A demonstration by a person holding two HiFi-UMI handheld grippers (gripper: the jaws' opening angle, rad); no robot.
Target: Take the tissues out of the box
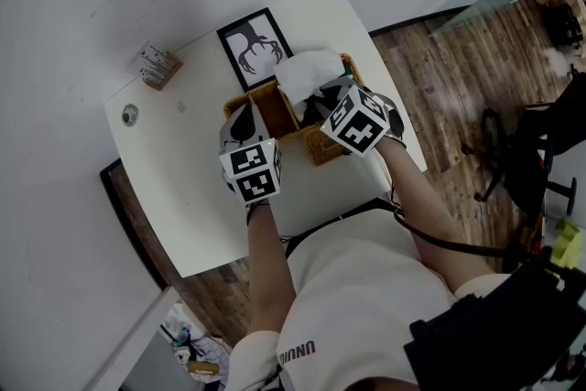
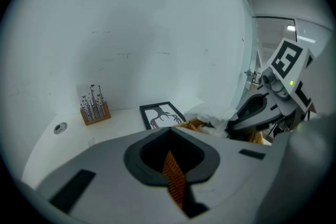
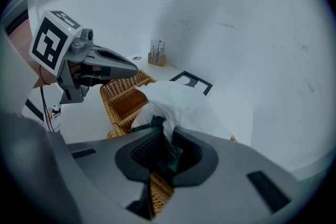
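Note:
A woven wicker box (image 1: 322, 146) stands at the far side of the white table (image 1: 201, 215). A white tissue (image 1: 307, 69) bulges up out of it. My left gripper (image 1: 245, 125) is shut on the box's left wall; a strip of wicker (image 2: 172, 176) shows between its jaws. My right gripper (image 1: 322, 105) reaches into the box from the right. Its jaws are shut on the tissue (image 3: 178, 105), with a bit of dark green wrapper pinched along with it. In the right gripper view, the box (image 3: 123, 97) lies just behind the tissue, with the left gripper (image 3: 123, 65) over its rim.
A black-framed antler picture (image 1: 255, 46) lies flat behind the box. A small wooden holder (image 1: 157, 64) and a round metal disc (image 1: 130, 114) sit at the table's far left. The white wall is close behind. A chair (image 1: 540, 142) stands on the wood floor at right.

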